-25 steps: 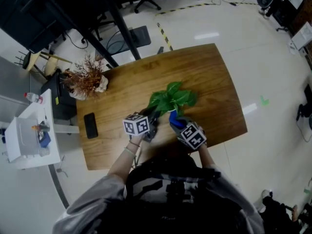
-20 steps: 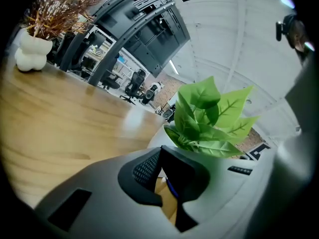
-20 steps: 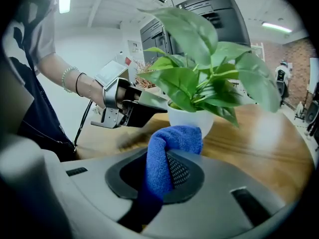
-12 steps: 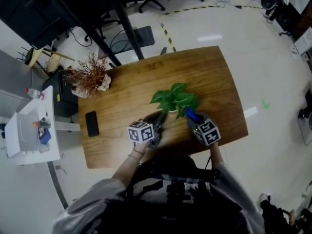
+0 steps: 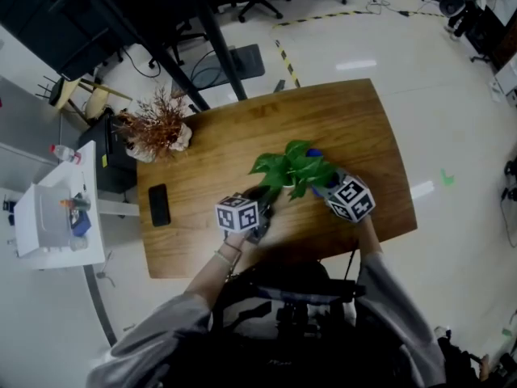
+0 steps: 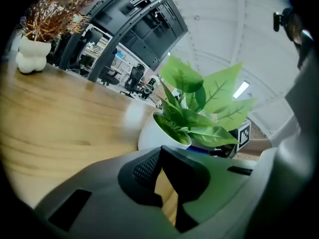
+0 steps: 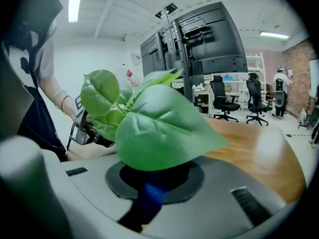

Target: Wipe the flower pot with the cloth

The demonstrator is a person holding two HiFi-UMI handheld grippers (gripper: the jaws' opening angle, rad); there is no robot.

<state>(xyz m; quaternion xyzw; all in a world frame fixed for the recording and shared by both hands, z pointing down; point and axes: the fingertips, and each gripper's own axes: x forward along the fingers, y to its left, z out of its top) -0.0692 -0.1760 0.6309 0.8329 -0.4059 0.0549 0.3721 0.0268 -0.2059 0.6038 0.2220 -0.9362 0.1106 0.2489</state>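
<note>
Currently: wiping pass, apparently, at the right side of the flower pot (image 6: 151, 134).
Right hand-held gripper (image 7: 155, 177) grasps the blue cloth (image 7: 148, 193) under the leaves (image 7: 164, 128); left hand-held gripper (image 6: 159, 153) clenched, empty, beside the pot on the surface (image 5: 202, 152). Next: probably press cloth to wall.

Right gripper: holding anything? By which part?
Yes. The right gripper is shut on the blue cloth, pinching a bunched fold of it between the jaws.

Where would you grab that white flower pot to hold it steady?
Probably the rim, from the left gripper side, one finger inside and one outside. The pot stands upright, its round body looks too wide to span, and the leaves lean away from that side, leaving the rim bare there.
</note>
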